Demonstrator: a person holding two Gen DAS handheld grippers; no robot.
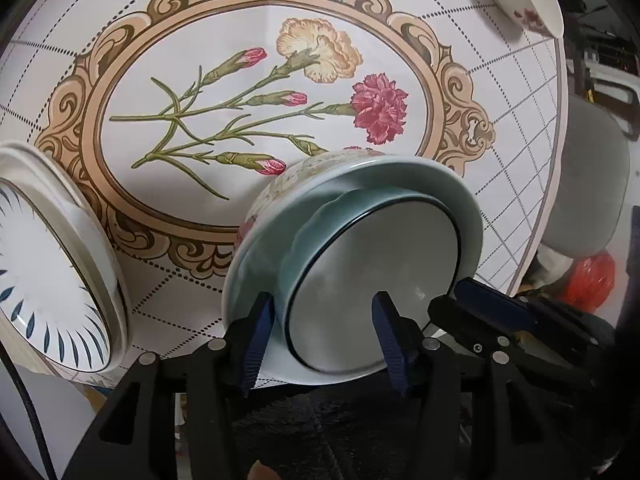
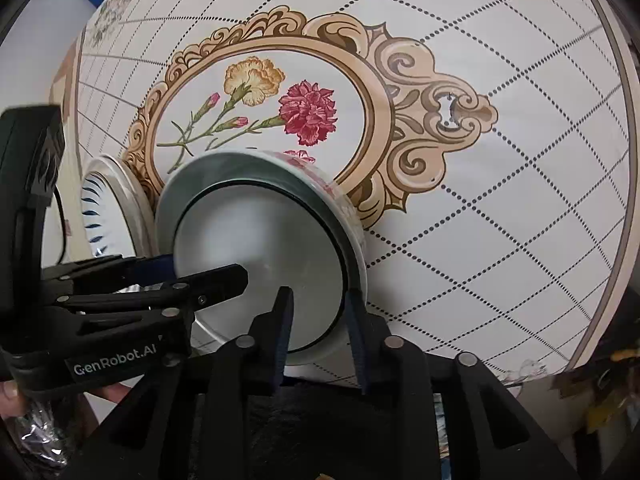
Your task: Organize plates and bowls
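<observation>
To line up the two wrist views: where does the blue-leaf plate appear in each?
Left wrist: blue-leaf plate at the left edge, left of the celadon plate.
Right wrist: it is left of centre, behind that plate's left rim.
Shared landmark: red carnation printed on the tablecloth.

White lettering "GenRobot.AI" runs along the black body of the left gripper [image 2: 212,280], seen near left in the right wrist view, w/ the final letters partly cut off by a joint. No other legible text, nos. or signs in either view.
</observation>
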